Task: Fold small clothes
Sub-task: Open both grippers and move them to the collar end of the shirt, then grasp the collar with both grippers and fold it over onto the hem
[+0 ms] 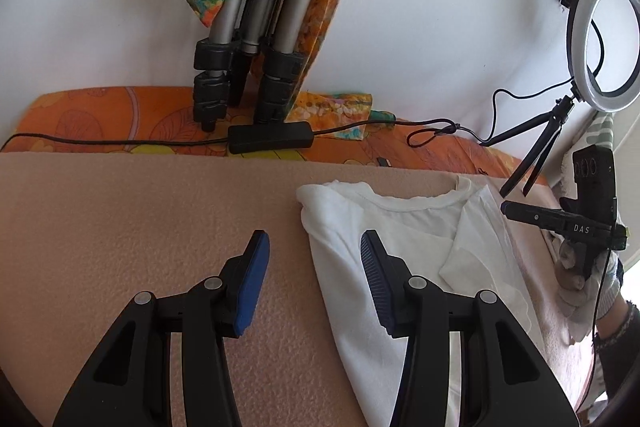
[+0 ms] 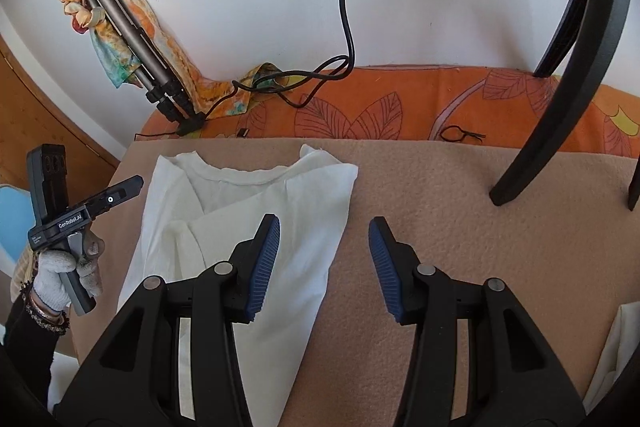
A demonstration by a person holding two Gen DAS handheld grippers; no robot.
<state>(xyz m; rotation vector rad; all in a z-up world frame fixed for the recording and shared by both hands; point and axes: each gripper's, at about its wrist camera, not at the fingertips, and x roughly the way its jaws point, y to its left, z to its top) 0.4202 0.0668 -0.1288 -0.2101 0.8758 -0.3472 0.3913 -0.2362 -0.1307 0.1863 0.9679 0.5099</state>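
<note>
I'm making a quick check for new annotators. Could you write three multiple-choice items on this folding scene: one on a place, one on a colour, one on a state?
1. Where does the white T-shirt lie?
A. On the beige blanket
B. Over the tripod
C. On the orange sheet

2. What colour are the pads on the tool fingers?
A. Red
B. Blue
C. Green

3. How do the left tool and right tool stand?
A. Both shut on the shirt
B. One open, one shut
C. Both open, holding nothing

Answers: 1 A, the shirt is spread flat on the beige blanket; 2 B, the ribbed pads are blue in both wrist views; 3 C, each view shows a wide gap between the fingers with no cloth pinched.
</note>
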